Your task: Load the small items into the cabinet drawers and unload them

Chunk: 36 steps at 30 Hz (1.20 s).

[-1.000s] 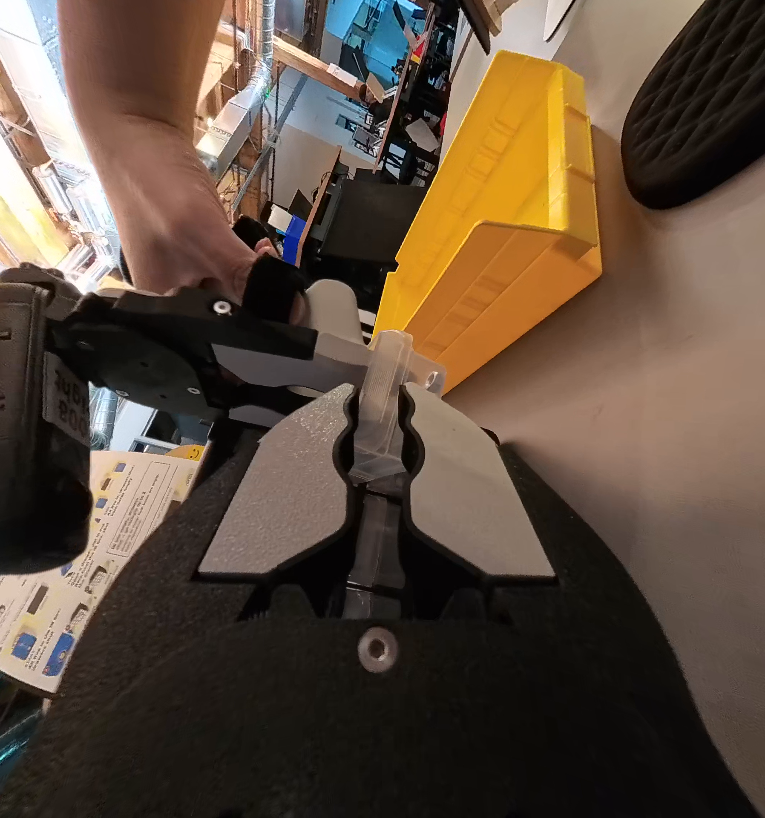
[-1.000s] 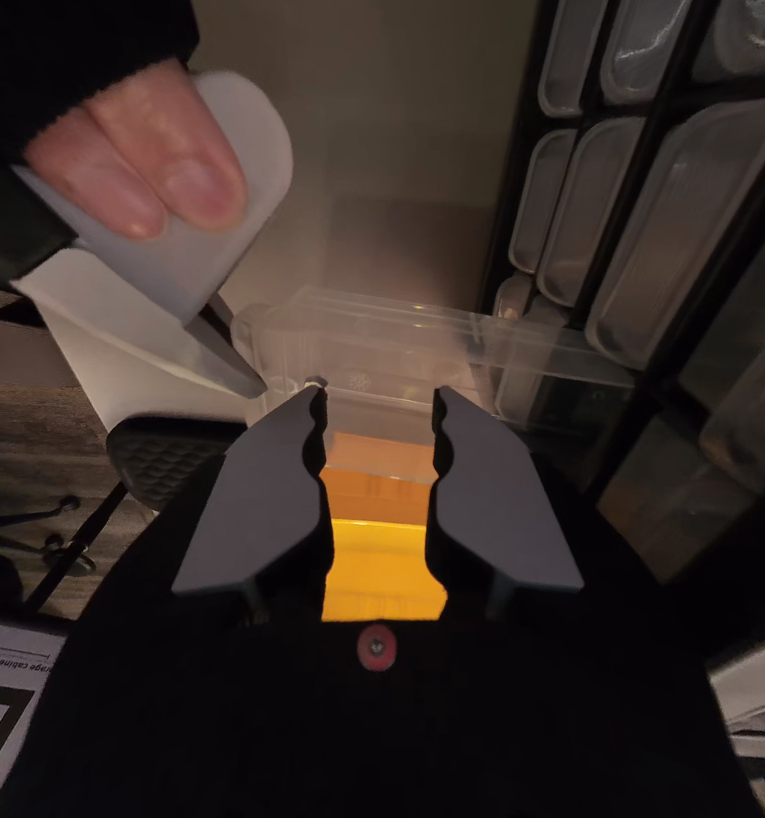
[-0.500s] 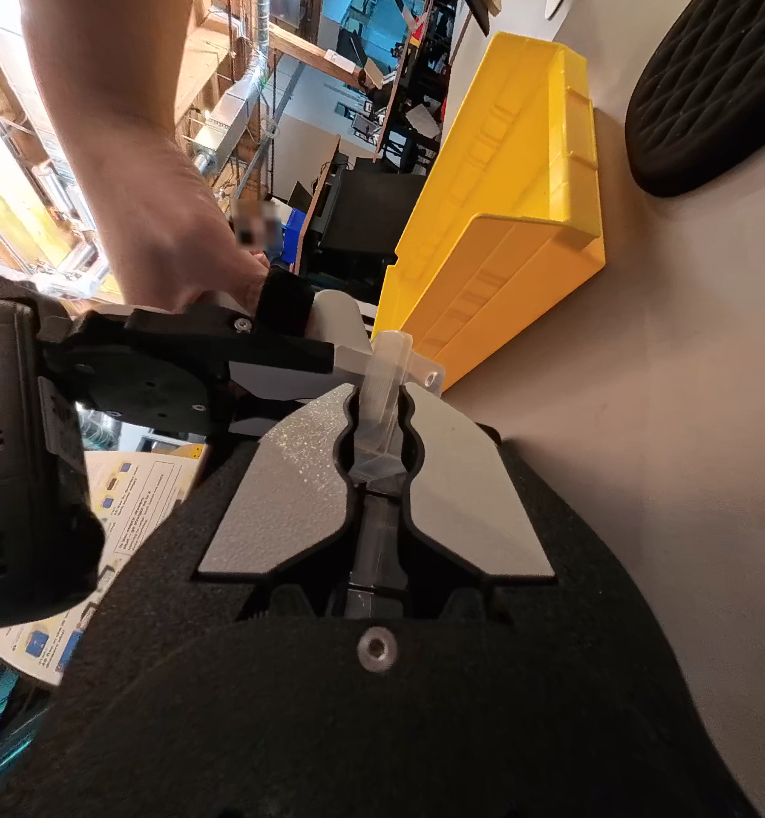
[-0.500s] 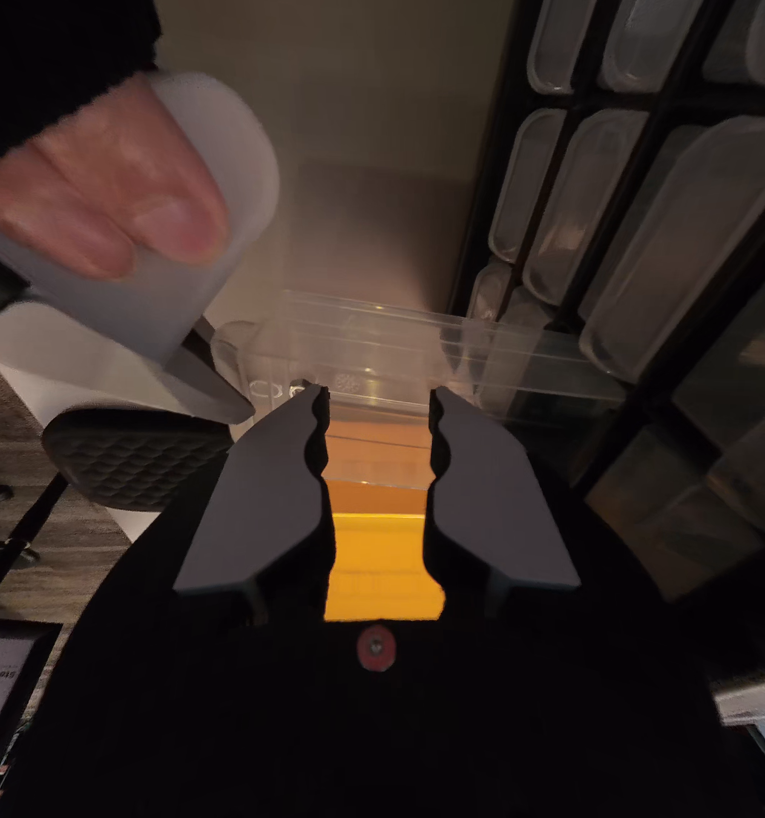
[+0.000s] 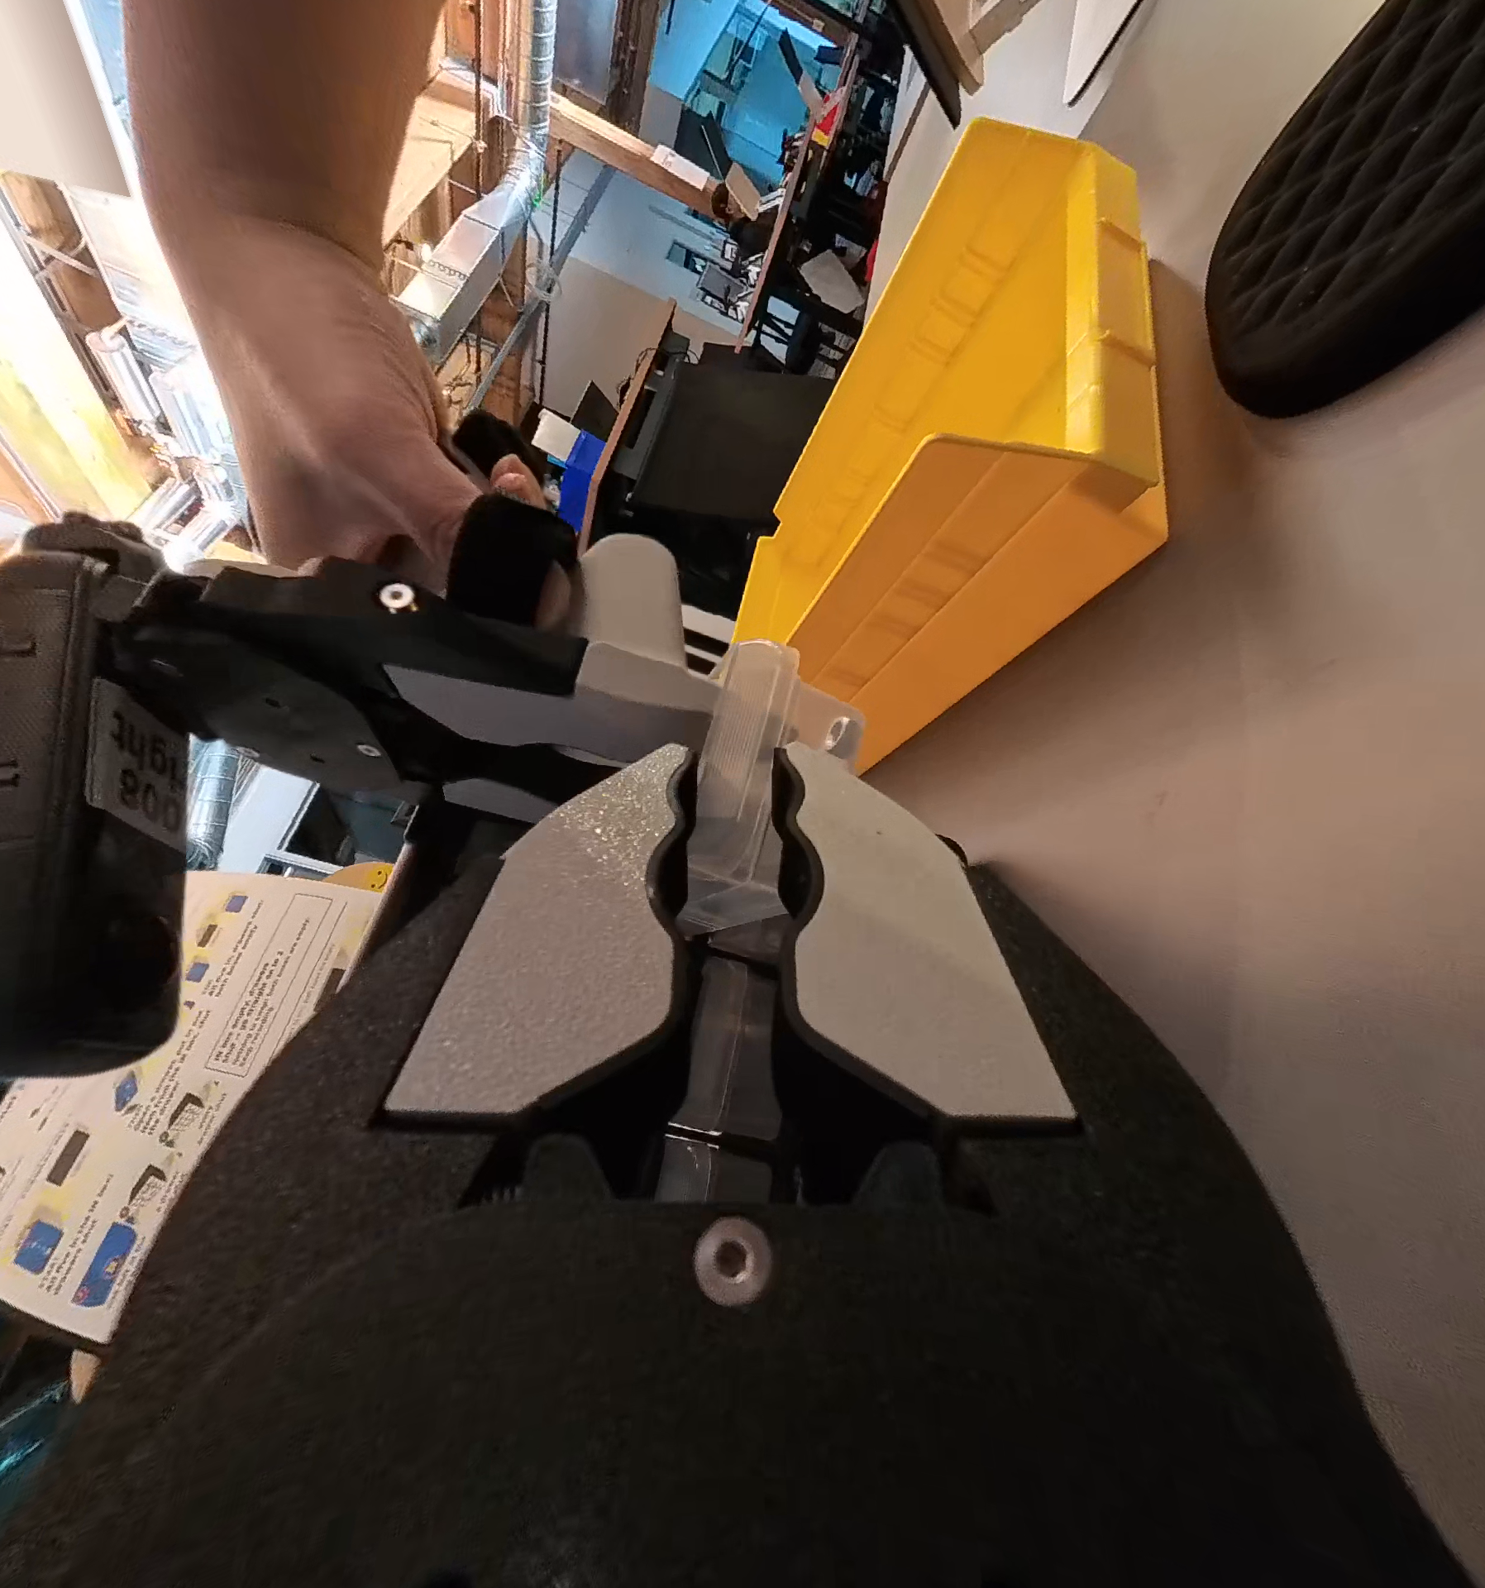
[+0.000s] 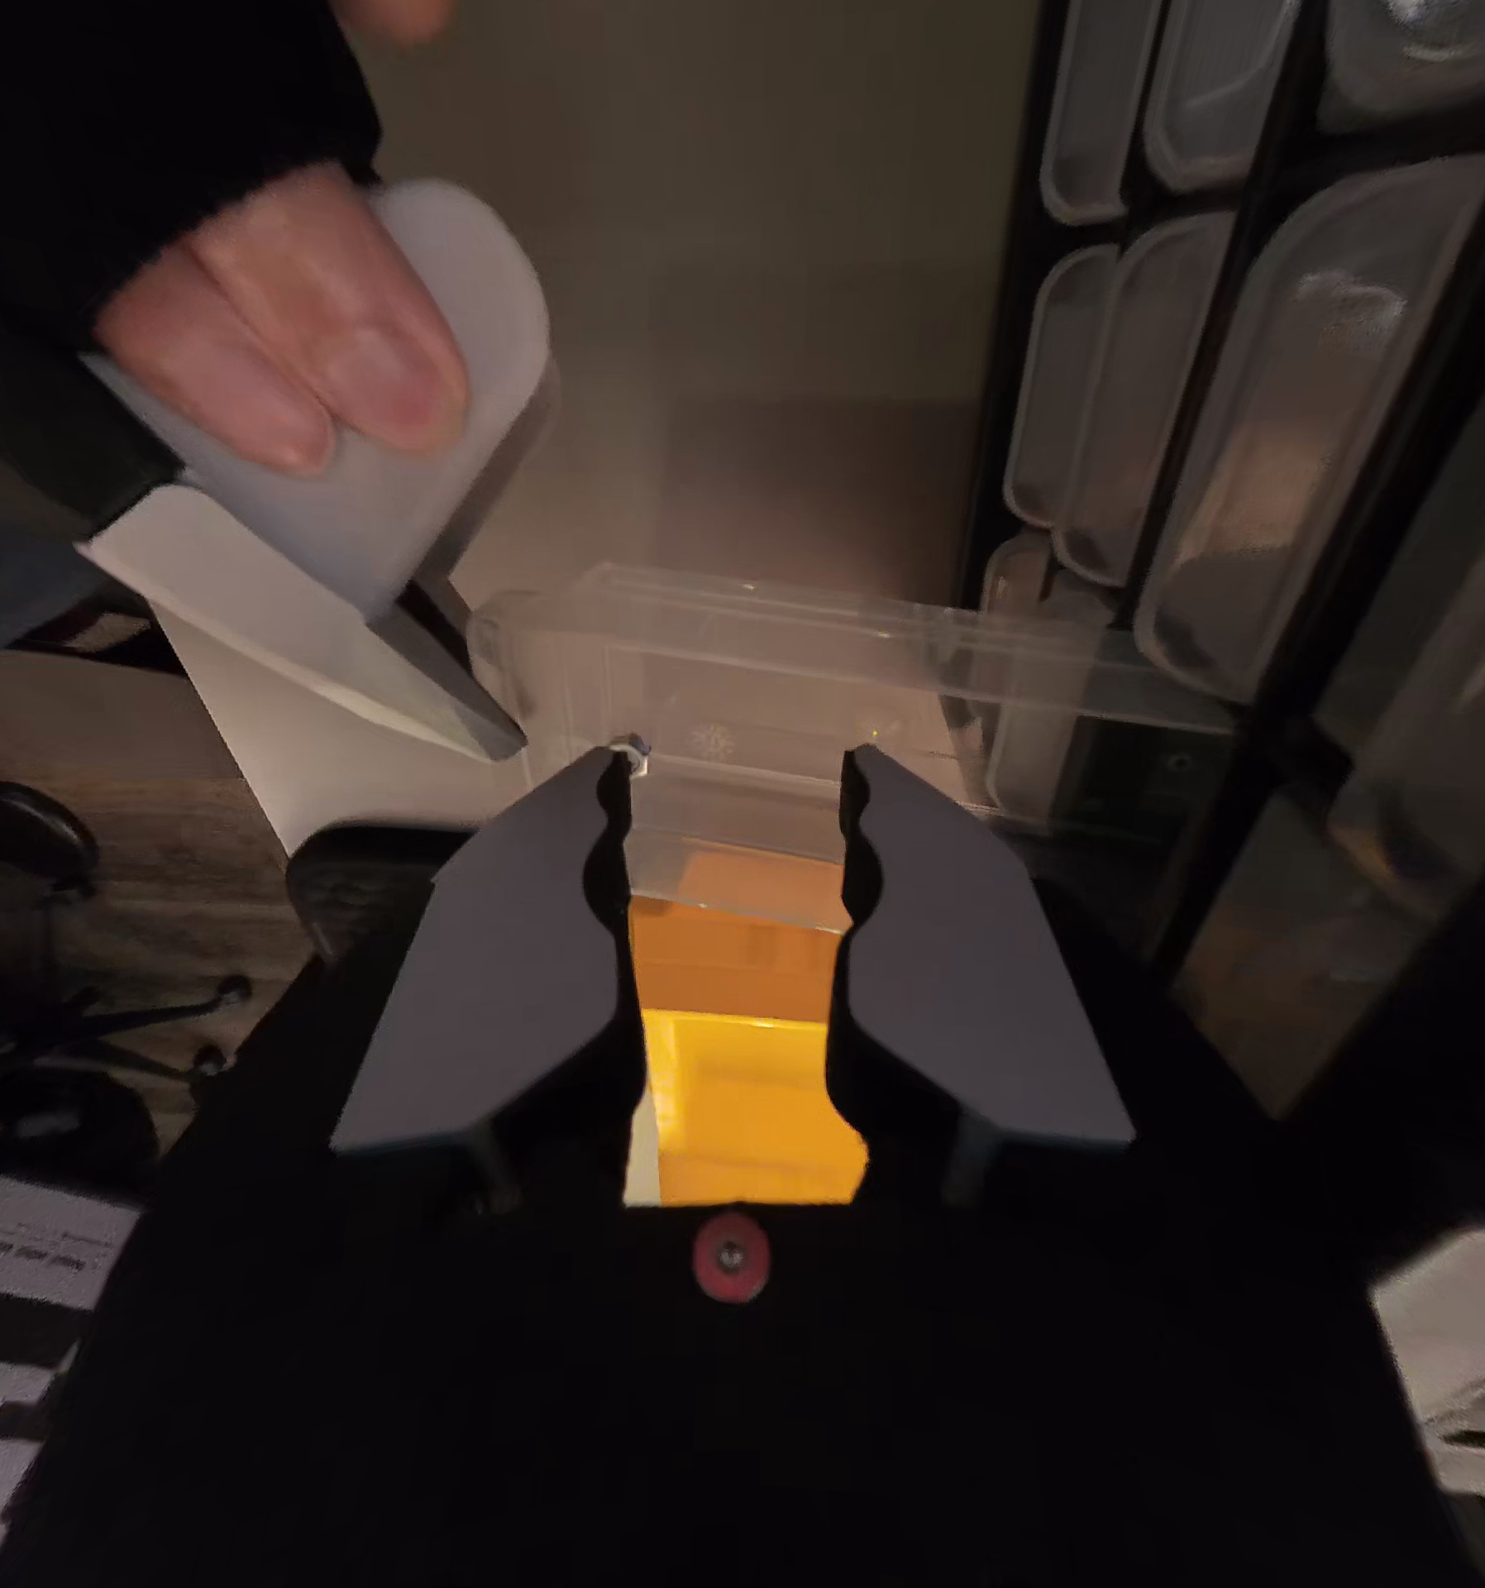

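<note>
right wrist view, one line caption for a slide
Open right gripper poised at a pulled-out clear plastic drawer holding a small metal nut, yellow bin below.

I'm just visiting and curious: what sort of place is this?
Probably a workshop or warehouse-style lab. Exposed ducts and wooden beams run overhead, a yellow bin sits on the table, and a cabinet holds small clear drawers.

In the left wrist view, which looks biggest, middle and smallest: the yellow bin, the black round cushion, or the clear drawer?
As they look in this view:
1. yellow bin
2. black round cushion, partly cut off by the picture's edge
3. clear drawer, though it sits nearest the camera, pinched in the left hand-held gripper
</note>
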Each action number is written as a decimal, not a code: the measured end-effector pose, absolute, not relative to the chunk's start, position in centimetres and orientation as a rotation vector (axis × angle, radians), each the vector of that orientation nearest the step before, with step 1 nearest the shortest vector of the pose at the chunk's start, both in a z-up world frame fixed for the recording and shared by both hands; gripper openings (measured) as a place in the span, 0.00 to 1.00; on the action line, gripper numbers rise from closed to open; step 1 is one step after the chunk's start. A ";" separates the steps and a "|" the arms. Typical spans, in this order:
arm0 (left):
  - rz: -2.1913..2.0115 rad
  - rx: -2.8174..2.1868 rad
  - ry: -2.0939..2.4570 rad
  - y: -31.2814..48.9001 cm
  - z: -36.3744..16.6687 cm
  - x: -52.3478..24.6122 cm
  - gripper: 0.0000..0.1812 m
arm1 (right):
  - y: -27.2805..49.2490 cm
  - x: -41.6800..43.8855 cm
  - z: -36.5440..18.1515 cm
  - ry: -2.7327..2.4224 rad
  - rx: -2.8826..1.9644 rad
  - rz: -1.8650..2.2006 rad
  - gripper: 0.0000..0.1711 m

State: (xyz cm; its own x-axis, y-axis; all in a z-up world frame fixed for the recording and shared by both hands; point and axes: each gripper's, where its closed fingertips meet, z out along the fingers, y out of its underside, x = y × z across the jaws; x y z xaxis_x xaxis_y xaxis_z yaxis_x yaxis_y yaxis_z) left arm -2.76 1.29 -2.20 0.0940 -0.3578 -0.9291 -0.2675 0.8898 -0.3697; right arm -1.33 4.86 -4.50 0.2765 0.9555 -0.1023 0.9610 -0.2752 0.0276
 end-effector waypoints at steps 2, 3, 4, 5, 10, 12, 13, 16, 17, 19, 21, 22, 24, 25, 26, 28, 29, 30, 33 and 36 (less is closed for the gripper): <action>-0.067 -0.509 1.495 1.2 -2.3 -2.7 0.09 | 4.9 -1.1 -4.6 1.902 2.395 -0.057 0.28; -0.066 -0.505 1.499 1.2 -2.4 -2.7 0.09 | 4.8 -0.9 -4.7 1.918 2.374 -0.036 0.28; -0.061 -0.501 1.501 1.2 -2.4 -2.6 0.09 | 4.7 -0.8 -4.8 1.925 2.355 -0.021 0.28; -0.053 -0.493 1.500 1.1 -2.4 -2.6 0.09 | 4.7 -0.8 -4.8 1.937 2.342 -0.011 0.28; -0.055 -0.487 1.503 1.1 -2.5 -2.6 0.09 | 4.7 -0.8 -5.0 1.914 2.303 0.027 0.28; -0.049 -0.486 1.505 1.1 -2.6 -2.6 0.09 | 4.7 -0.8 -5.1 1.912 2.301 0.051 0.28; -0.048 -0.486 1.504 1.1 -2.6 -2.6 0.09 | 4.8 -0.7 -5.2 1.920 2.304 0.069 0.29; -0.048 -0.490 1.501 1.0 -2.6 -2.6 0.09 | 5.2 -0.7 -5.3 1.946 2.332 0.108 0.32; -0.050 -0.491 1.502 1.0 -2.7 -2.5 0.09 | 5.3 -0.7 -5.4 1.954 2.341 0.123 0.32; -0.052 -0.491 1.502 0.9 -2.8 -2.5 0.09 | 5.5 -0.6 -5.5 1.978 2.352 0.162 0.35; -0.055 -0.490 1.502 0.8 -2.8 -2.5 0.09 | 5.6 -0.5 -5.5 1.987 2.359 0.181 0.36; -0.057 -0.491 1.504 0.8 -2.8 -2.5 0.09 | 5.6 -0.4 -5.6 1.993 2.359 0.186 0.37; -0.053 -0.486 1.501 0.7 -2.9 -2.4 0.09 | 5.6 -0.4 -5.6 1.998 2.356 0.191 0.38; -0.054 -0.488 1.498 0.8 -2.8 -2.5 0.09 | 5.7 -0.5 -5.6 1.999 2.361 0.177 0.39; -0.056 -0.489 1.498 0.8 -2.8 -2.5 0.09 | 5.7 -0.6 -5.5 1.994 2.374 0.169 0.39; -0.054 -0.483 1.502 0.7 -2.9 -2.5 0.09 | 5.7 -0.6 -5.6 1.998 2.372 0.176 0.39; -0.049 -0.482 1.503 0.6 -2.9 -2.4 0.09 | 5.7 -0.5 -5.6 2.002 2.373 0.178 0.40; -0.048 -0.480 1.503 0.6 -2.9 -2.4 0.09 | 5.7 -0.5 -5.6 2.008 2.369 0.178 0.40; -0.038 -0.476 1.508 0.7 -3.0 -2.4 0.09 | 5.8 -0.5 -5.7 2.012 2.374 0.191 0.41; -0.023 -0.467 1.508 0.6 -3.0 -2.3 0.09 | 5.9 -0.3 -5.8 2.008 2.369 0.224 0.43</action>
